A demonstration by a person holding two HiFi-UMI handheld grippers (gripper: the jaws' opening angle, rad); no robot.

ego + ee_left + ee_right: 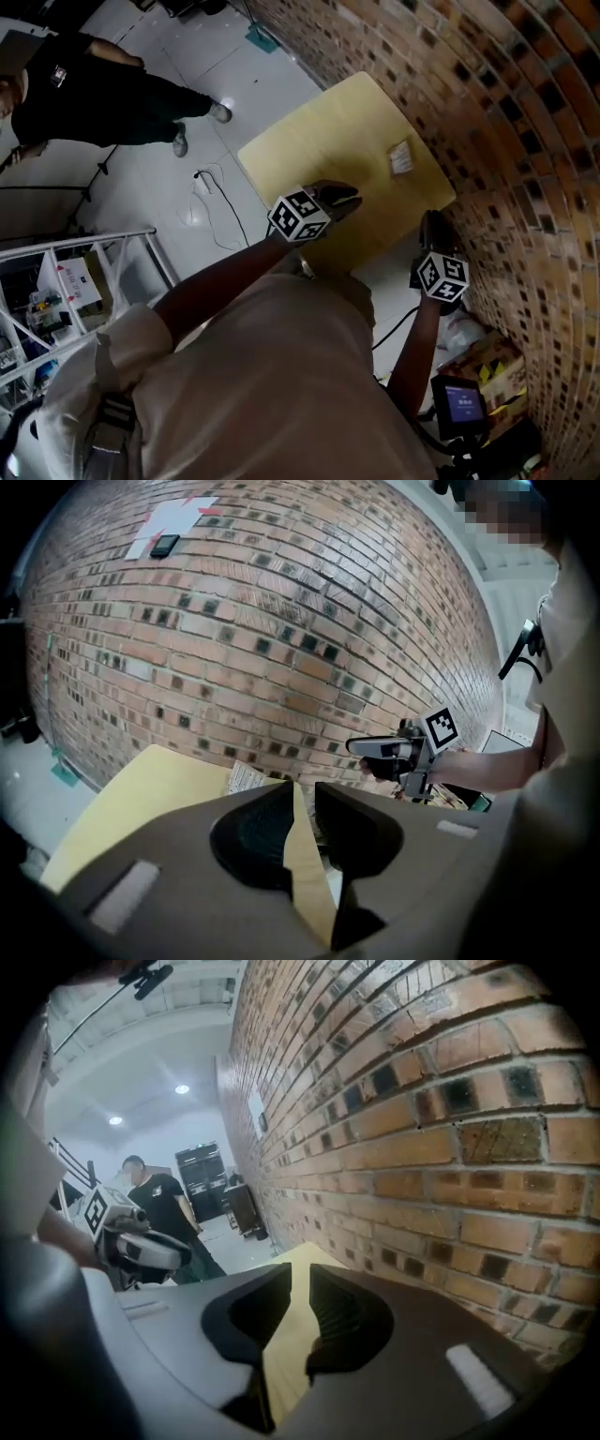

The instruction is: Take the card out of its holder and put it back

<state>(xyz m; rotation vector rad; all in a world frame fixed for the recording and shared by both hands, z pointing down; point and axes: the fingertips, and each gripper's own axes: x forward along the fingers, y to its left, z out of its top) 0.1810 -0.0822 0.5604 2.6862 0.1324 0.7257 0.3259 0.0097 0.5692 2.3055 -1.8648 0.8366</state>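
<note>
The left tongs (303,794) stand only a narrow slit apart. Nothing is between them, and the yellow tabletop (319,141) shows through the gap. They hang over the tabletop's near edge, pointing forward and a little down. The right tongs (298,1283) have the same small gap and are just as empty. They sit off the tabletop's near right corner, close beside the brick wall (525,141). The two tongs are apart from each other, and neither touches anything on the tabletop.

The card holder (401,157) lies flat on the right side of the tabletop, near the wall edge, well ahead of both tongs. It is a small pale rectangle with faint lines across it. From the left gripper view only its corner shows, just past the jaw tips. It is too small for me to tell whether the card is inside it.

Beyond the tabletop the floor is white, with a thin white cable (211,202) looping across it on the left. A metal rack (84,258) stands on the near left. On the far left is a person in black clothes (94,89). Near right, by the foot of the wall, are a cardboard box (492,361) and a small lit screen (459,403).
</note>
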